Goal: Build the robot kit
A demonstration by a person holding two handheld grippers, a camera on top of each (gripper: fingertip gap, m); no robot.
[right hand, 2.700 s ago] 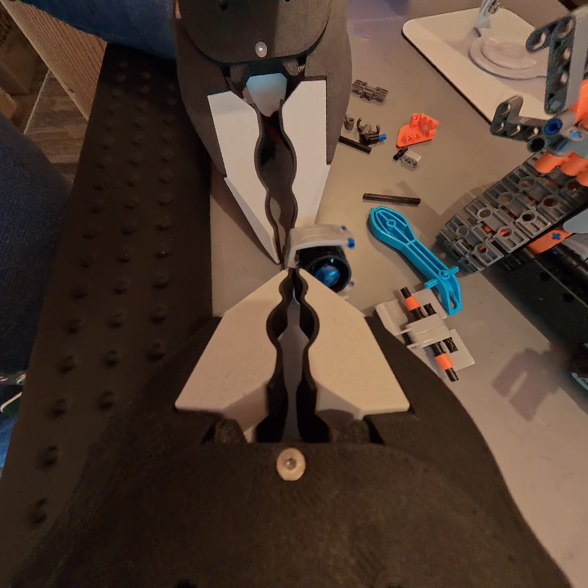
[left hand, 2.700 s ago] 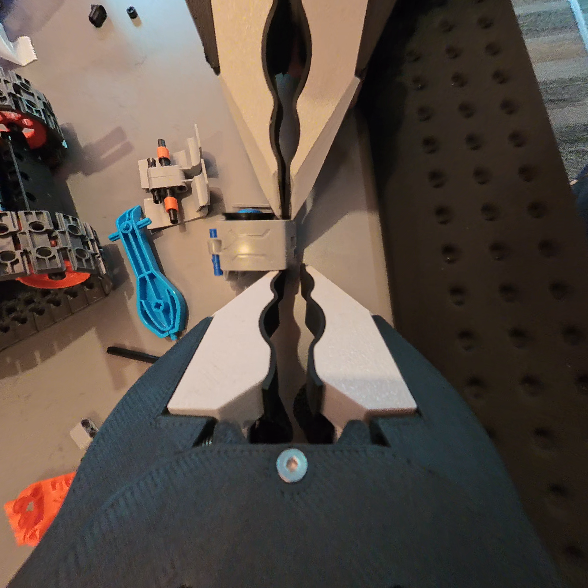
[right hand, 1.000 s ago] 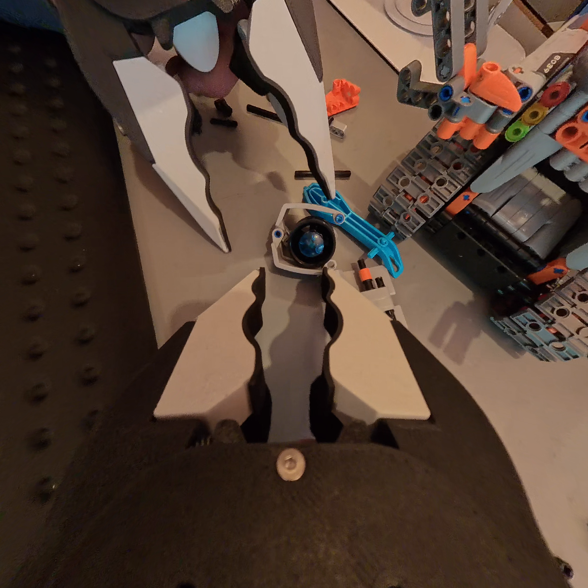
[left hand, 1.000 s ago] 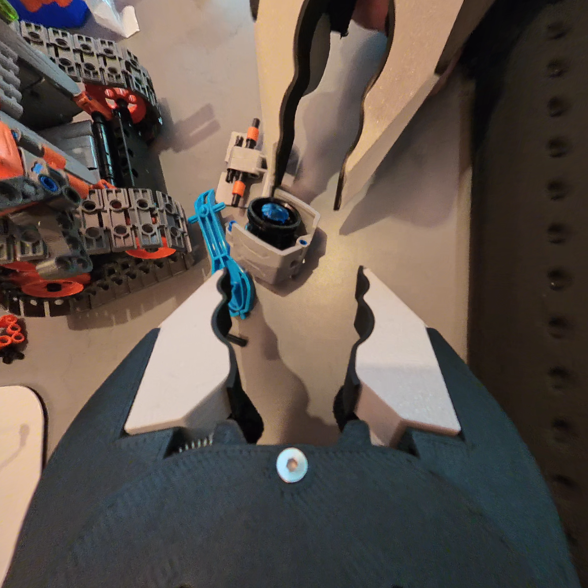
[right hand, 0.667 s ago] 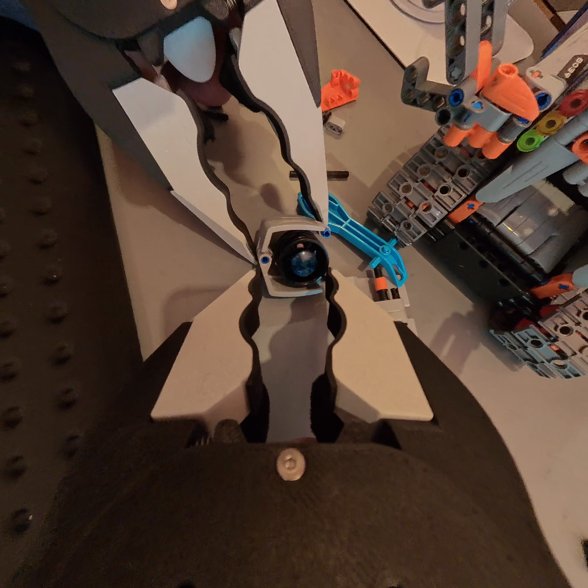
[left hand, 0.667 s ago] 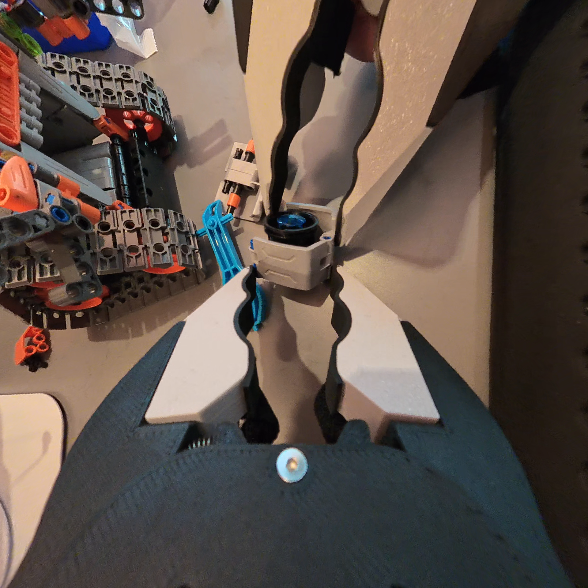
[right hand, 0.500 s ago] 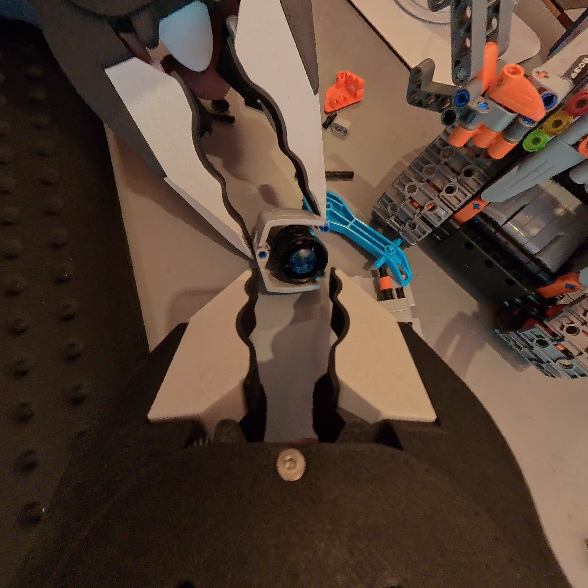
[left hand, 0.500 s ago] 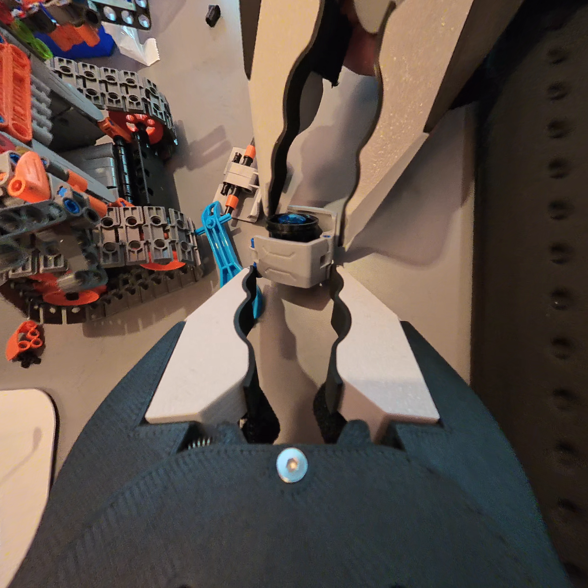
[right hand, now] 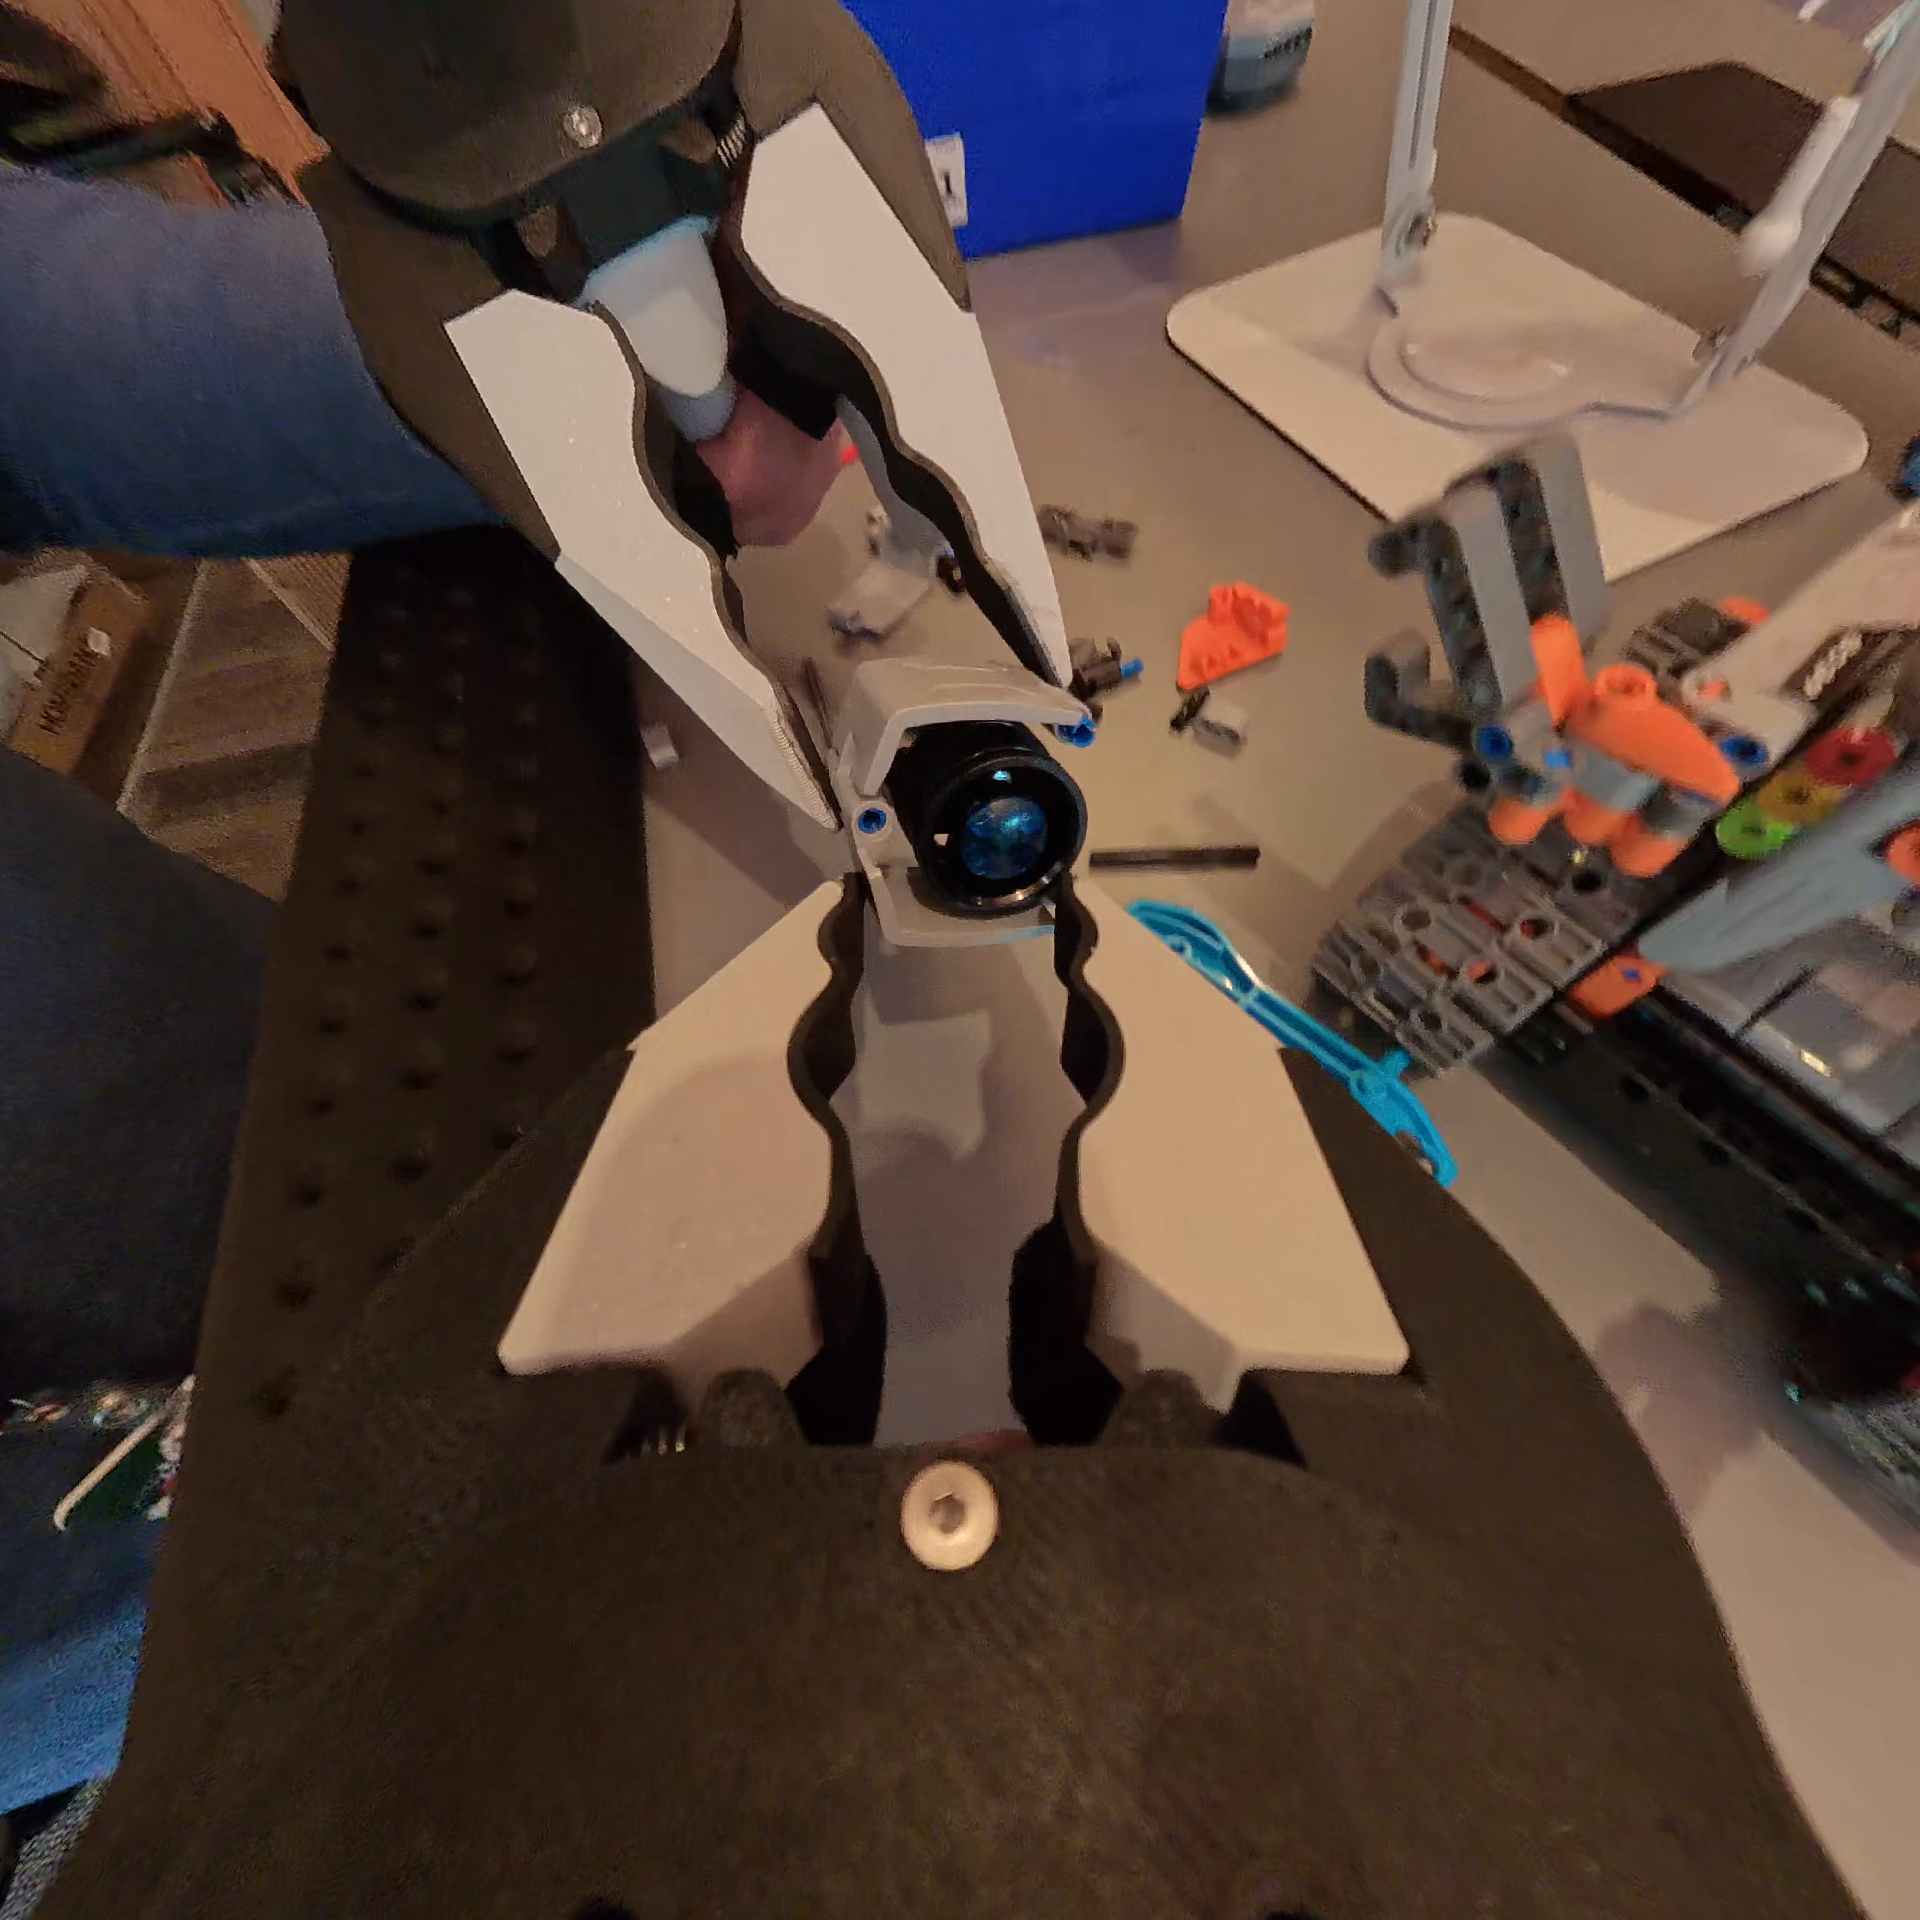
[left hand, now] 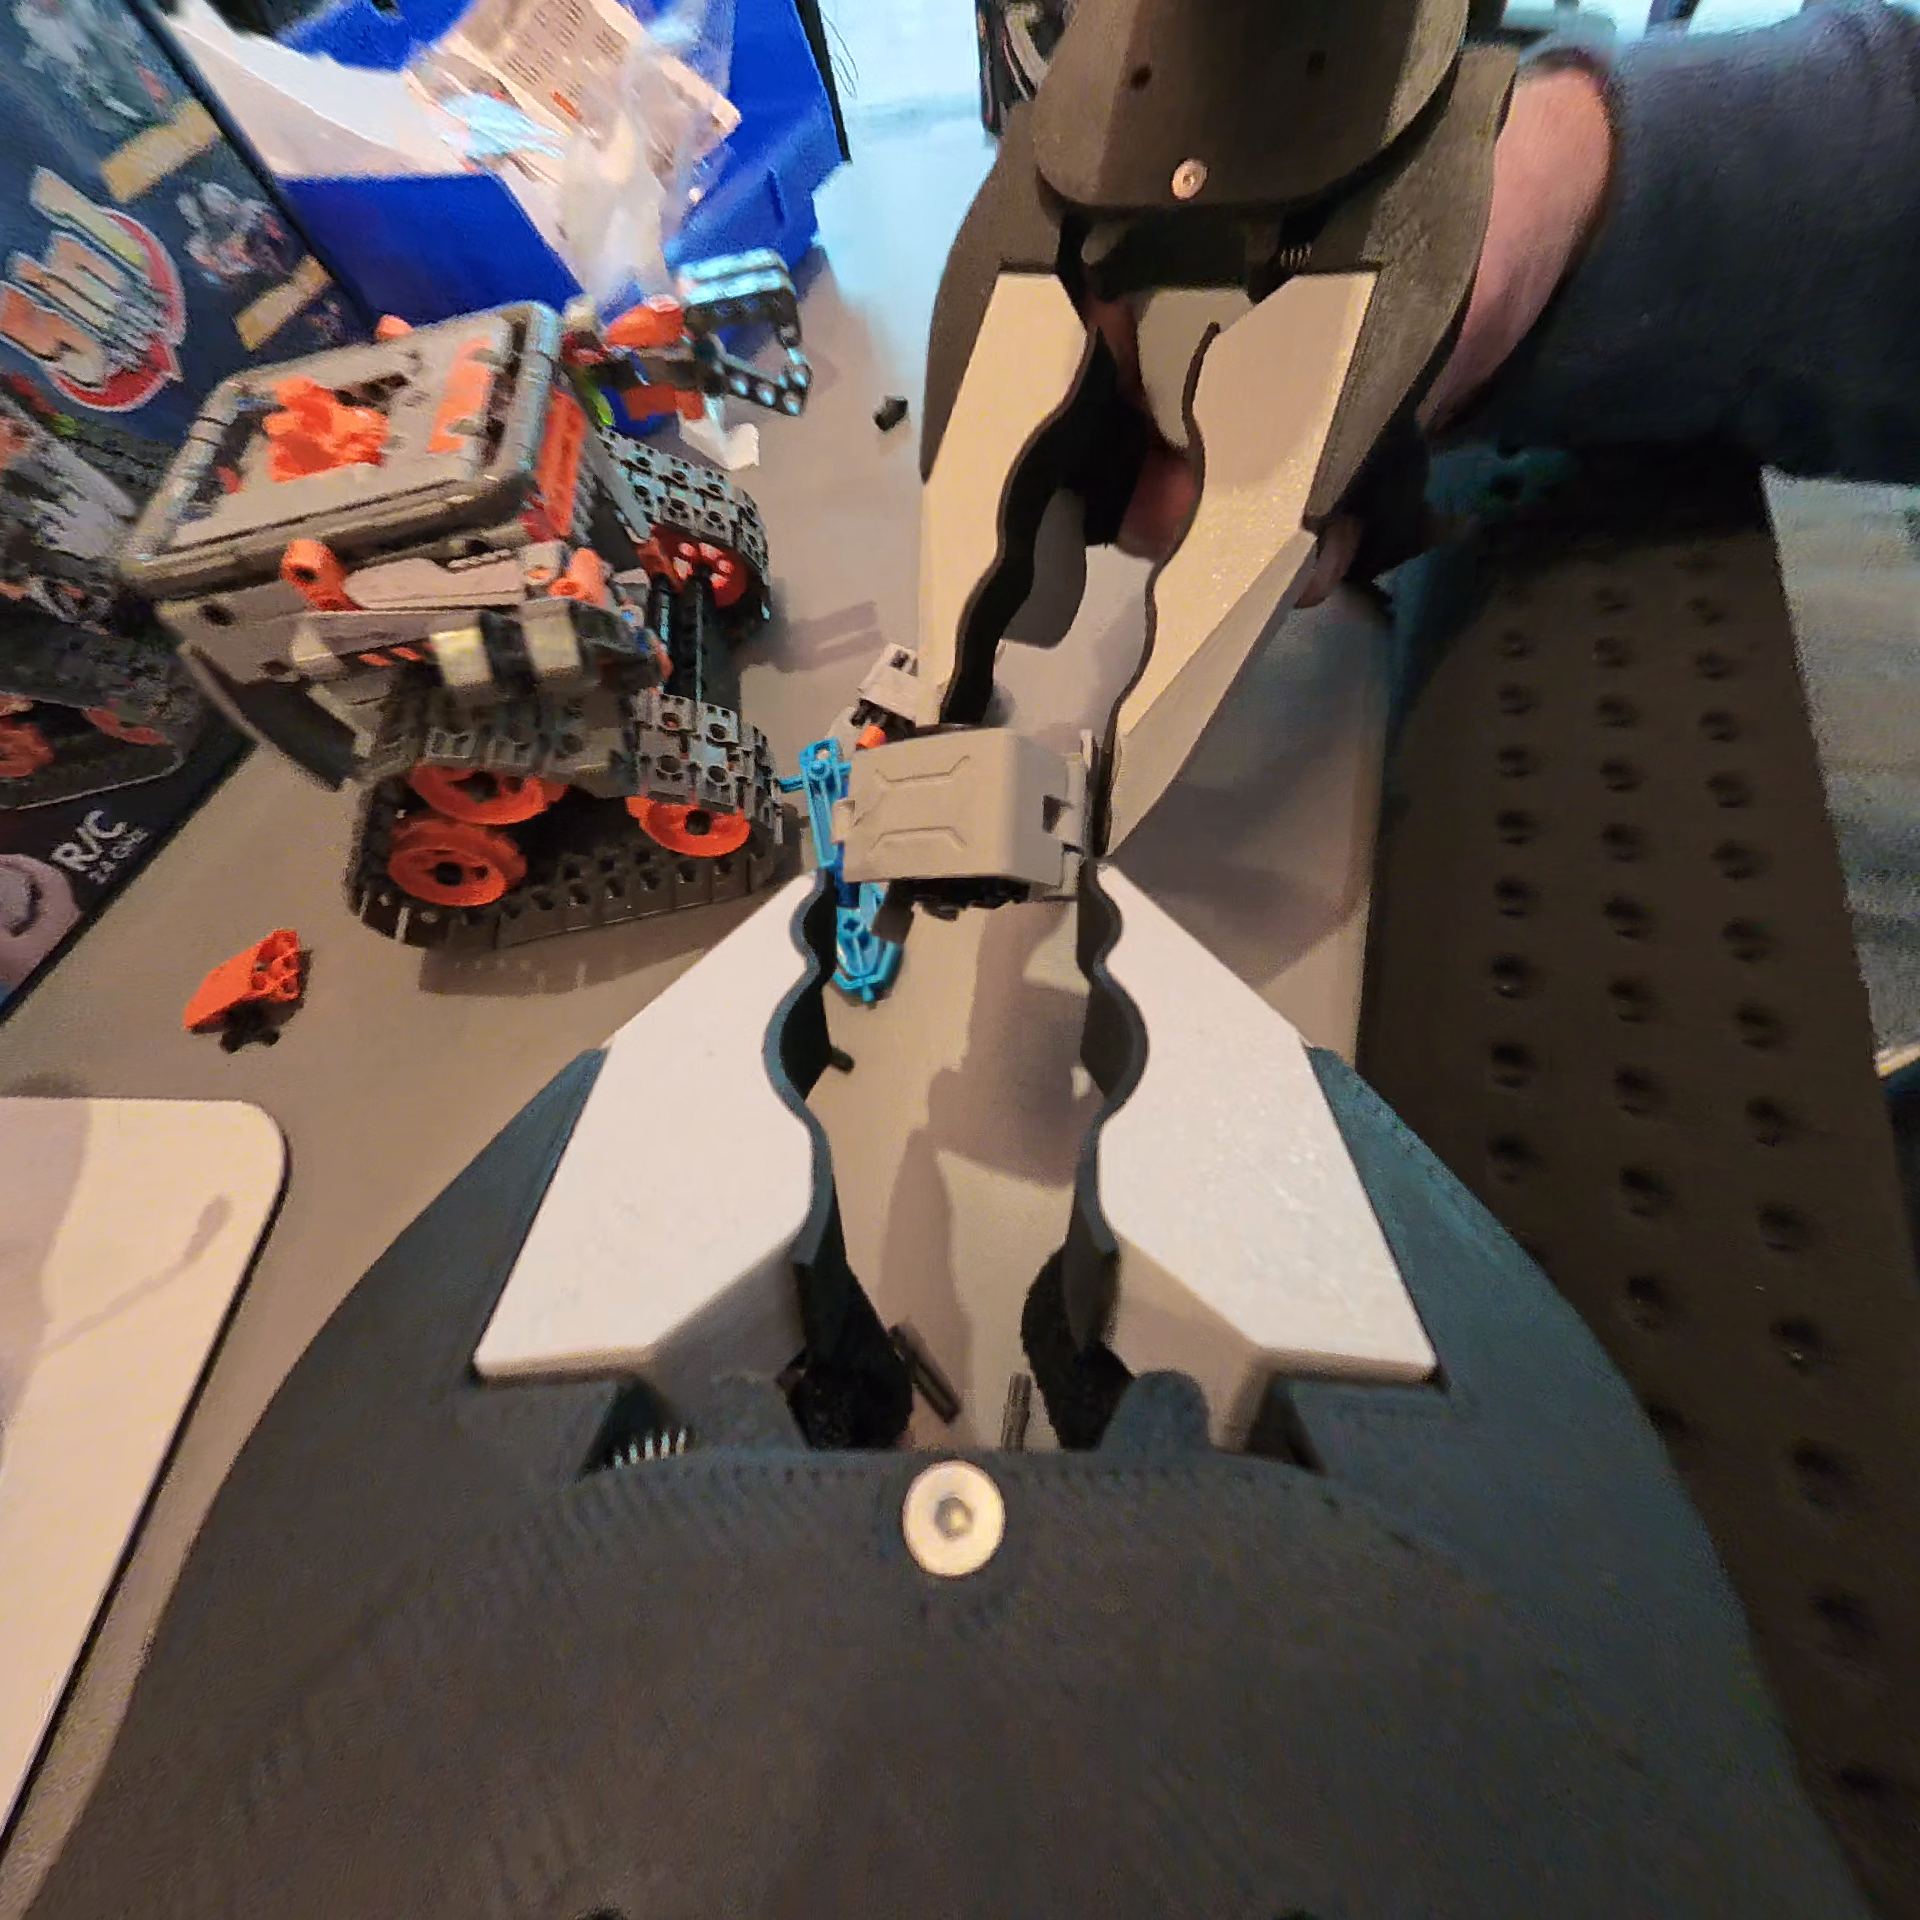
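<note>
I have both tongs — left tongs (left hand: 945, 883) and right tongs (right hand: 956, 904) — clamped on the grey housing (left hand: 956, 805), lifted off the worktop (left hand: 468, 1049) beside the tracked model (left hand: 468, 644).

Tracked toy vehicle (left hand: 488, 665) crowds the table's left; studded black mat (left hand: 1621, 935) flanks right; bare tabletop (left hand: 436, 1060) between.

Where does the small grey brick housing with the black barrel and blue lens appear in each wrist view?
Left wrist view: the grey brick housing sits just above centre, its plain grey shell showing, at both grippers' fingertips.
Right wrist view: it sits just above centre, lens facing the camera.
Shared landmark: the blue plastic lever tool lying on the table beside it.
</note>
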